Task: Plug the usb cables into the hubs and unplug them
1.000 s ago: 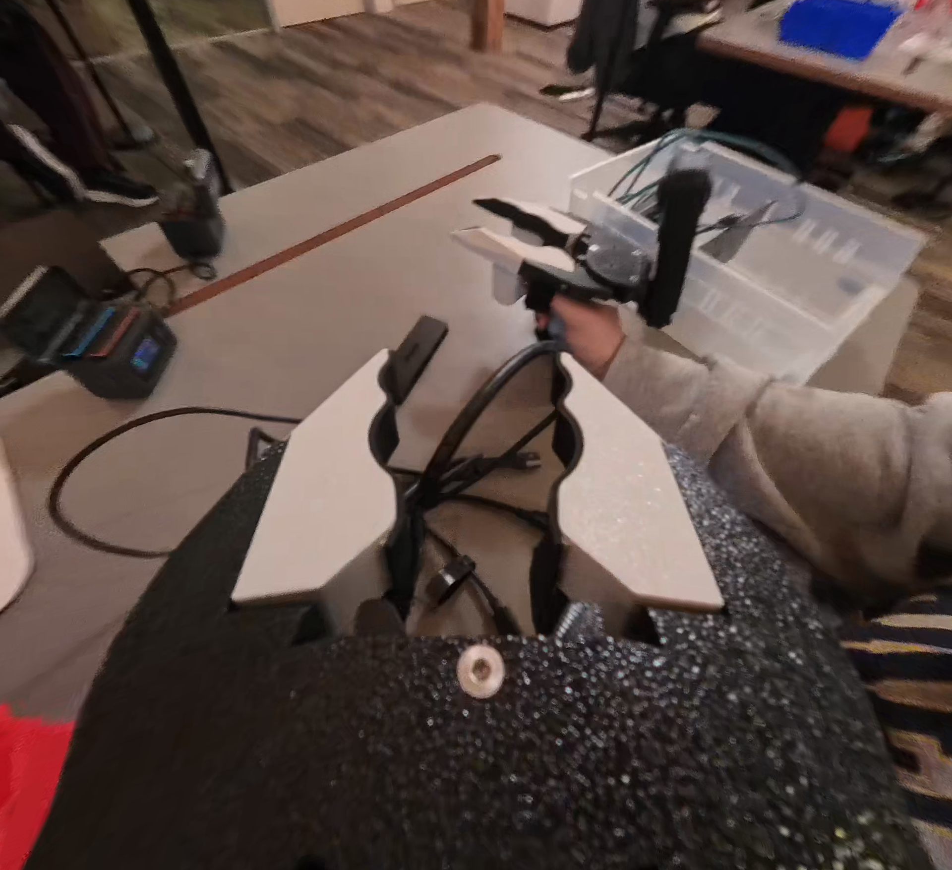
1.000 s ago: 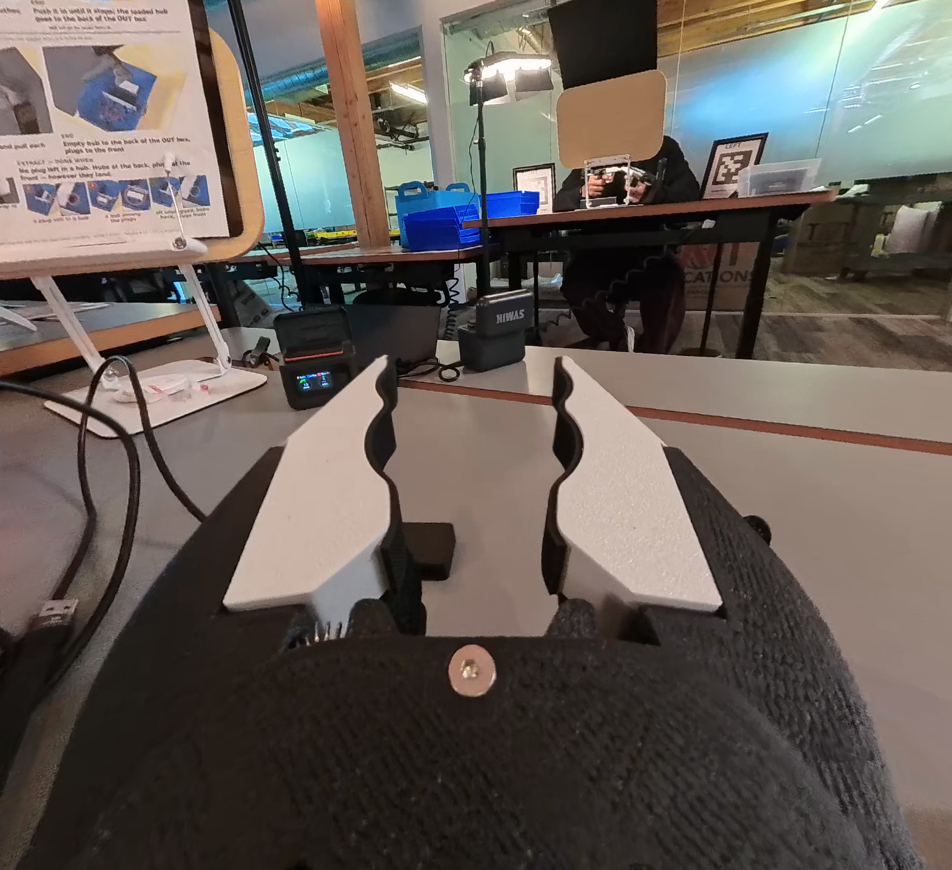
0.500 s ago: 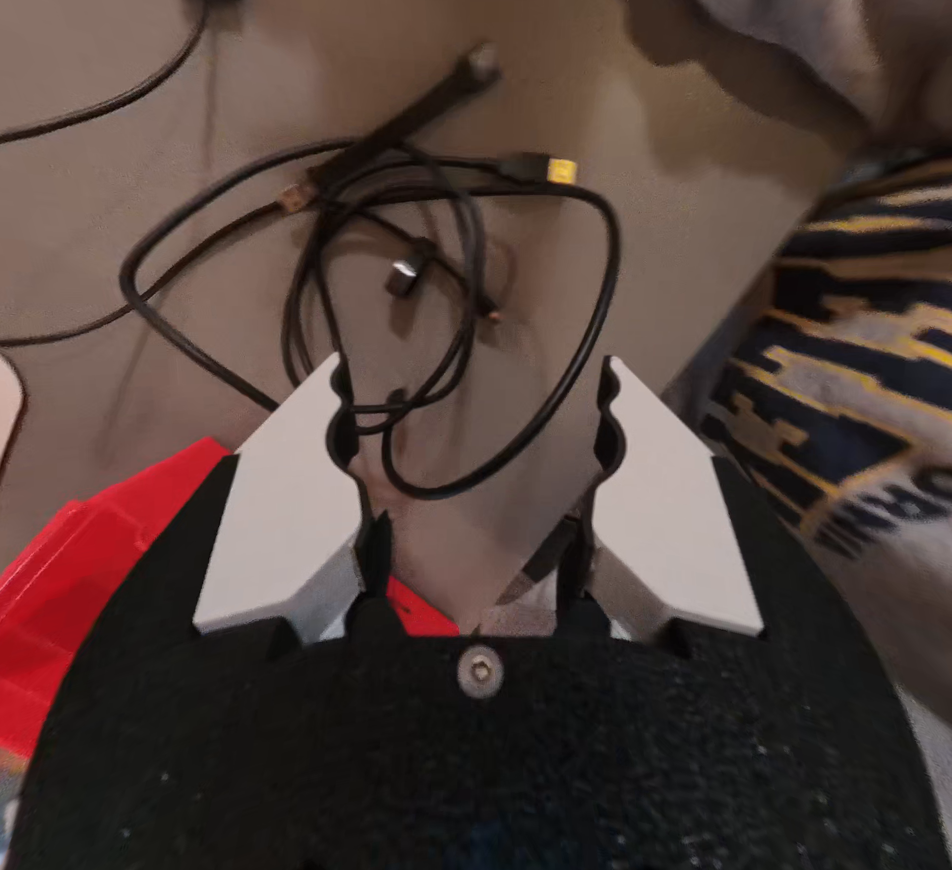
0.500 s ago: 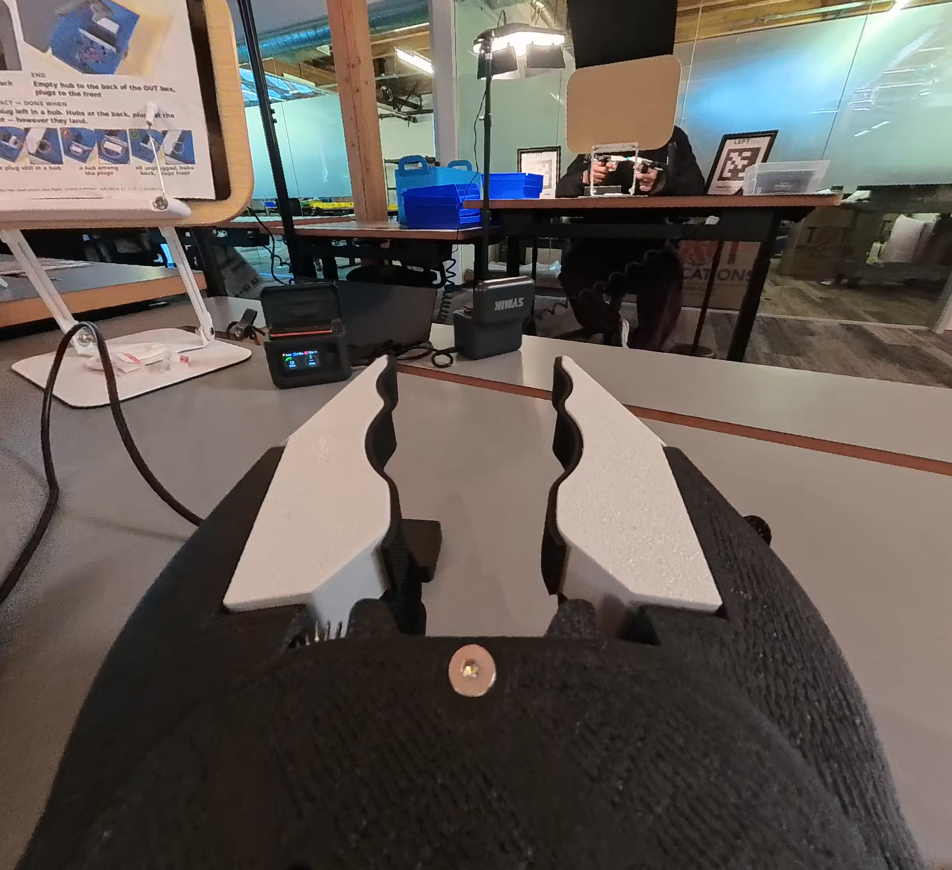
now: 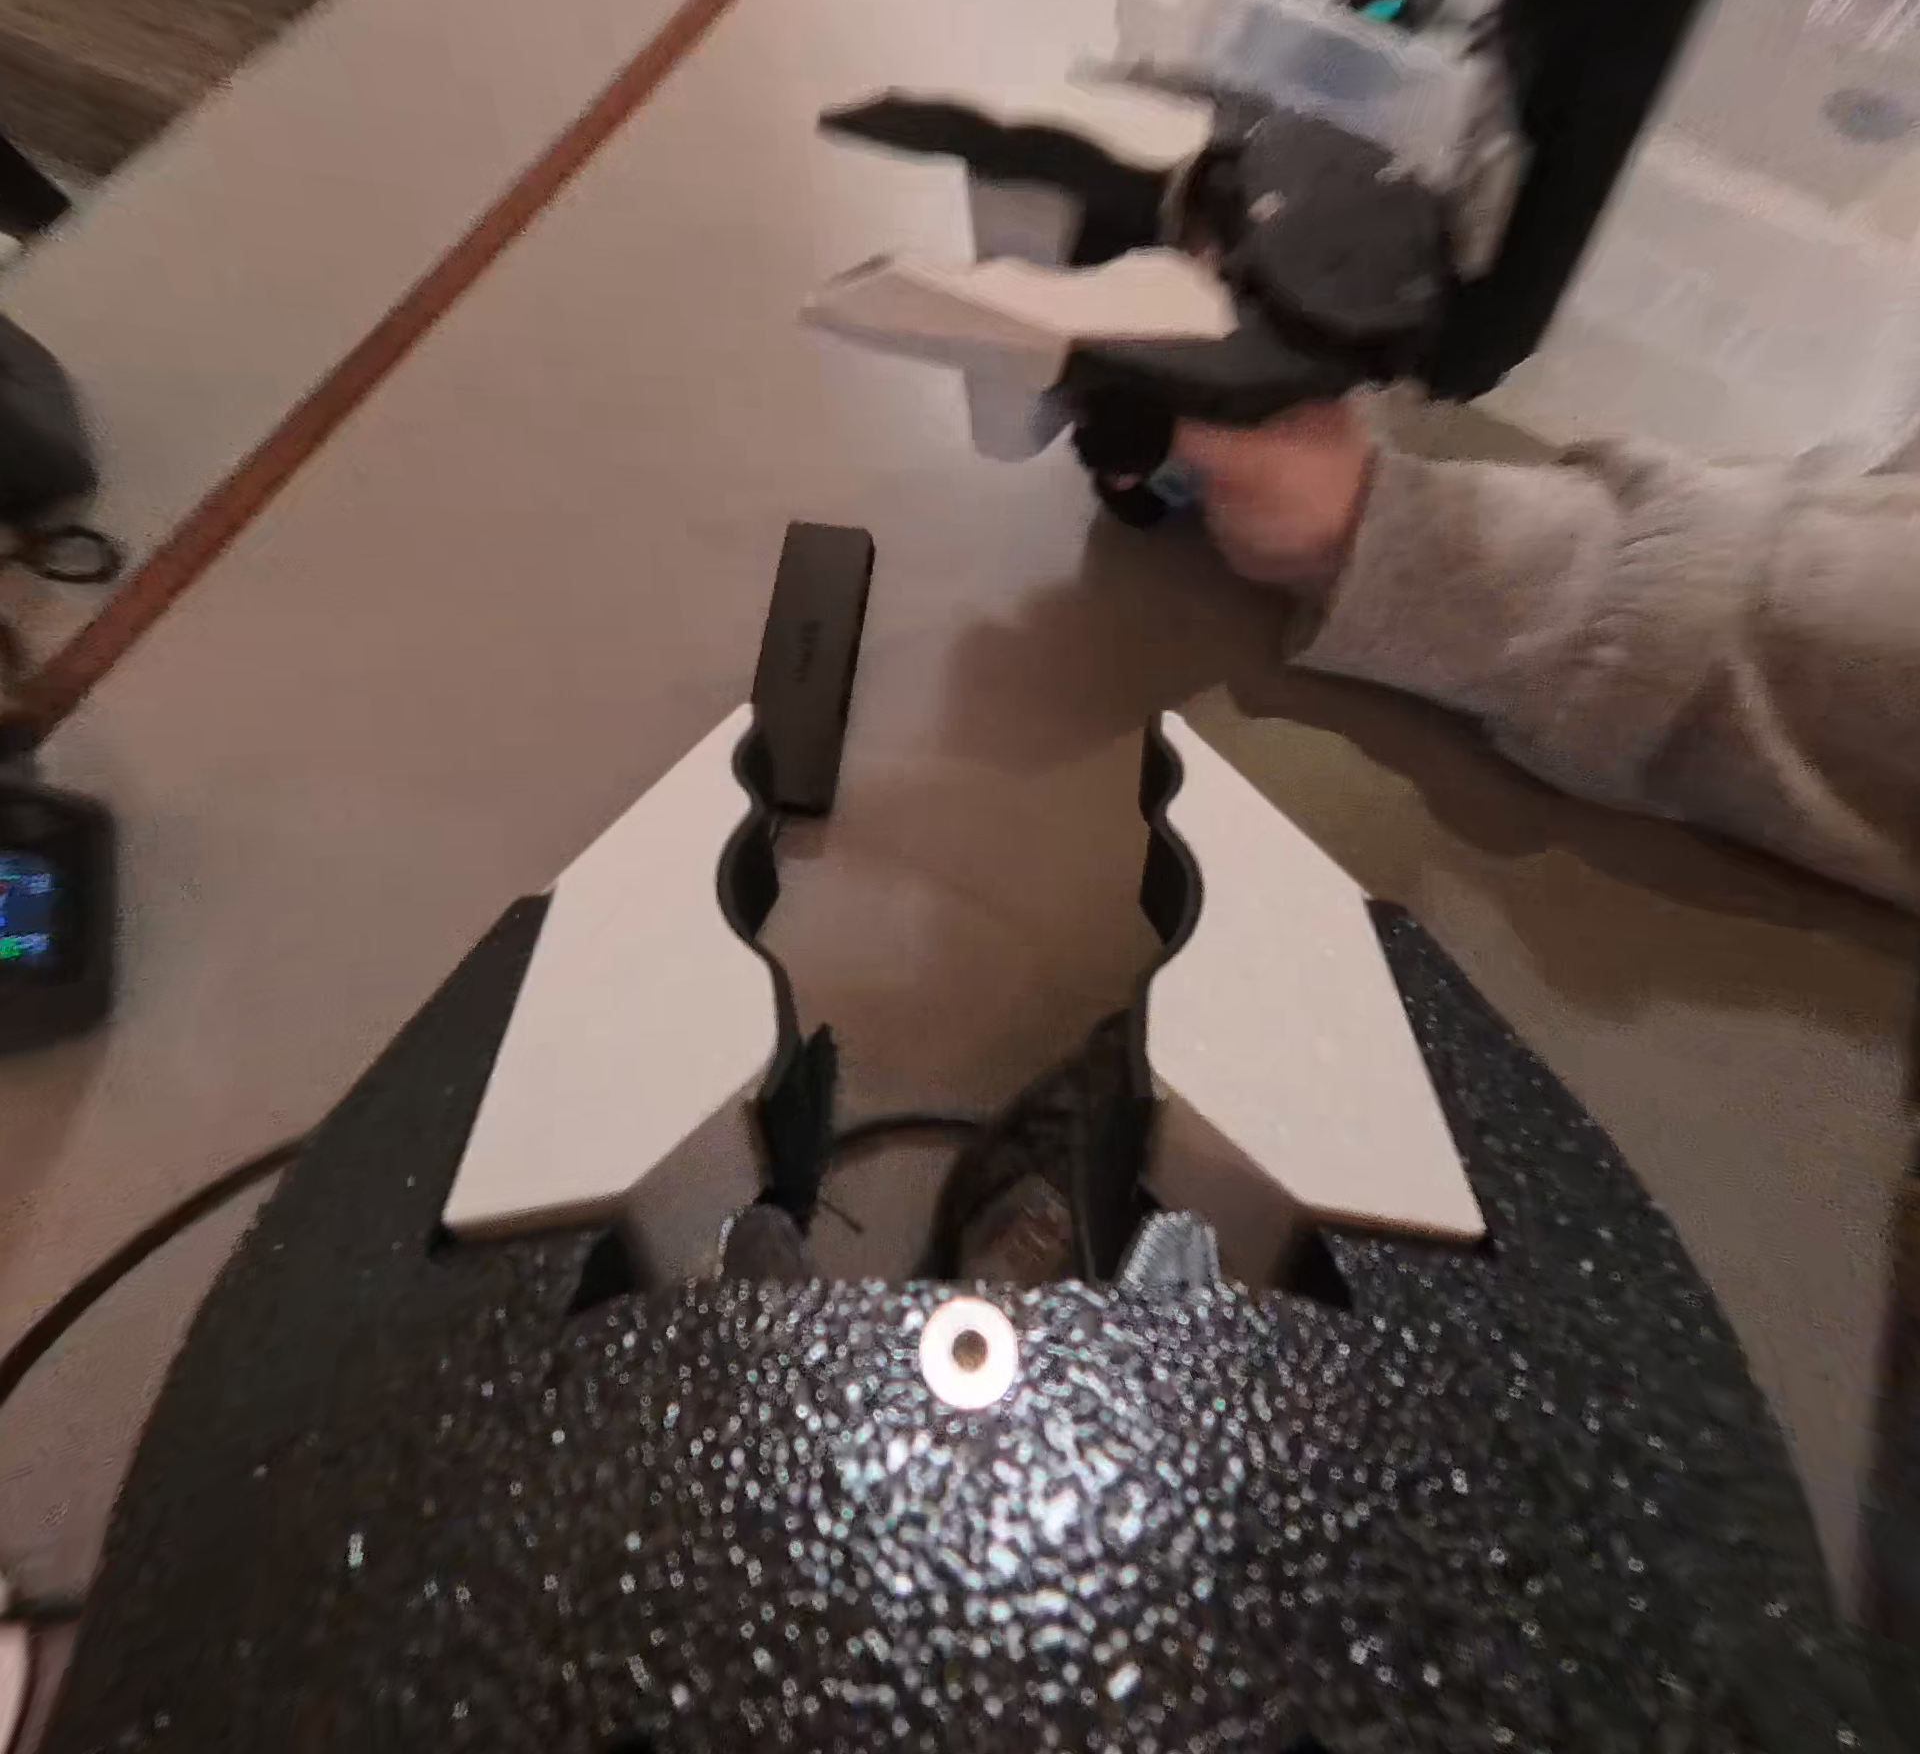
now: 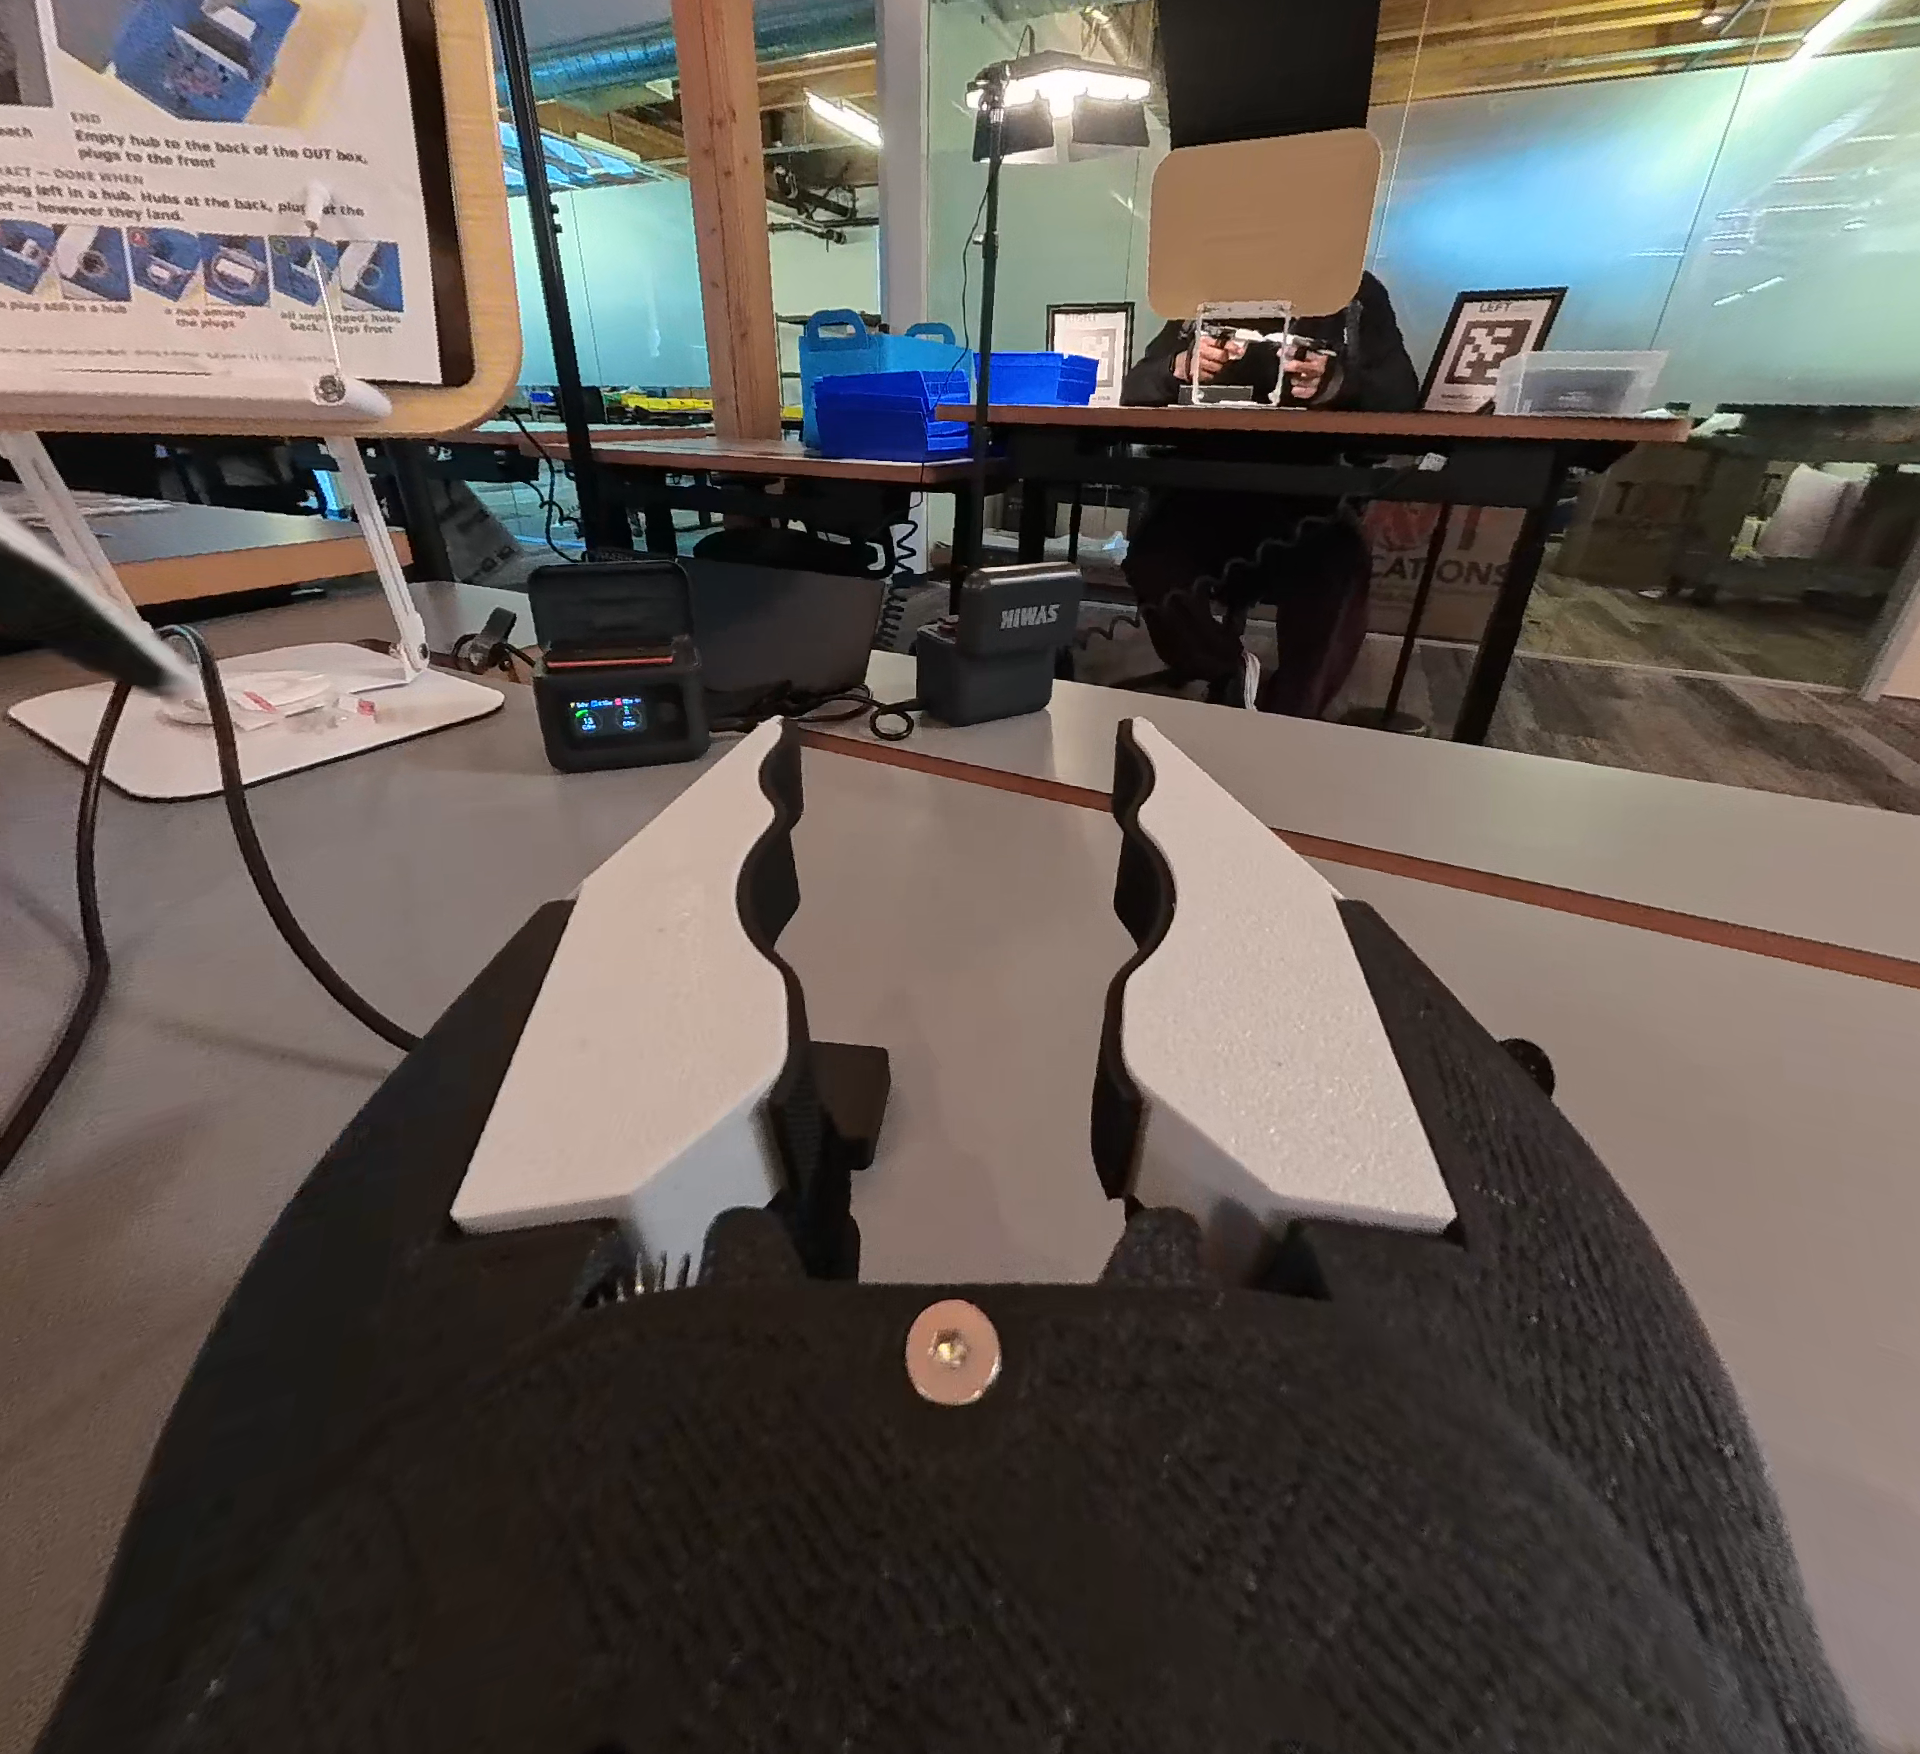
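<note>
Left wrist view has swung up off the cable tangle it looked down on half a second ago and is back over the flat black rectangular usb hub [image 5: 814, 665], which lies on the grey laminate table [image 5: 499, 416] just ahead of the left gripper [image 5: 951, 738] tips, nearer its left finger. Left gripper jaws wide apart, nothing between them; a black usb cable [image 5: 135, 1237] trails low on the left, and something dark and blurred sits near the finger bases, can't tell what. Right gripper [image 6: 956, 738] barely moved, hovers low, jaws spread, empty; a dark block, probably the hub's end [image 6: 852, 1096], peeks beside its left finger. In the left view the right gripper [image 5: 831, 218] hangs above and beyond the hub, apart from it. Likely reading: no plug picked up, insertion not started; left seems to be lining up on the hub.
</note>
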### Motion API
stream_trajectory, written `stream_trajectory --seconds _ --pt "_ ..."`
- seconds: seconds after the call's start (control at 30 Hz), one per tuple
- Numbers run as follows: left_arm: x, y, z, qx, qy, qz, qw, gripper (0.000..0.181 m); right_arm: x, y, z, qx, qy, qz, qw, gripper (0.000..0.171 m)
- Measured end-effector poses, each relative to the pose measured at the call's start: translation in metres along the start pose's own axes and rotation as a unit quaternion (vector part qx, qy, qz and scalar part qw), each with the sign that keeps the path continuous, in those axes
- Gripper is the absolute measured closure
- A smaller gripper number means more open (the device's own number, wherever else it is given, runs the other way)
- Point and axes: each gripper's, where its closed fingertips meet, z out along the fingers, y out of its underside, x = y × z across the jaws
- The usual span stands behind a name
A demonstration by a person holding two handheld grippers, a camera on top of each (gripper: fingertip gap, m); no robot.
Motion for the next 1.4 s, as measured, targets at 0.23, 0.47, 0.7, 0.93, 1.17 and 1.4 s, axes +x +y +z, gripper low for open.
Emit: stream_trajectory --seconds 0.23,0.47,0.7,0.93,1.17,1.4 --pt "-0.042 0.043 0.070 -0.039 0.001 0.049 0.998 0.116 -0.006 0.002 0.002 -0.008 -0.008 -0.015 1.000 0.112" --pt "-0.063 0.050 0.082 0.016 -0.035 0.043 0.998 0.128 -0.015 0.004 0.004 -0.015 -0.021 -0.036 0.999 0.112" --pt "-0.062 0.067 0.089 0.001 -0.020 0.024 1.000 0.129 -0.032 0.008 0.008 -0.026 -0.046 -0.065 0.996 0.112" --pt "-0.067 0.065 0.090 0.007 -0.030 0.019 0.999 0.124 -0.047 0.011 0.010 -0.033 -0.064 -0.105 0.992 0.112" --pt "-0.056 0.069 0.090 -0.005 0.014 0.014 1.000 0.148 -0.051 0.011 0.010 -0.034 -0.069 -0.117 0.990 0.112" --pt "-0.053 0.066 0.079 0.016 0.083 -0.125 0.988 0.150 -0.082 0.019 0.004 -0.046 -0.130 -0.250 0.958 0.111"
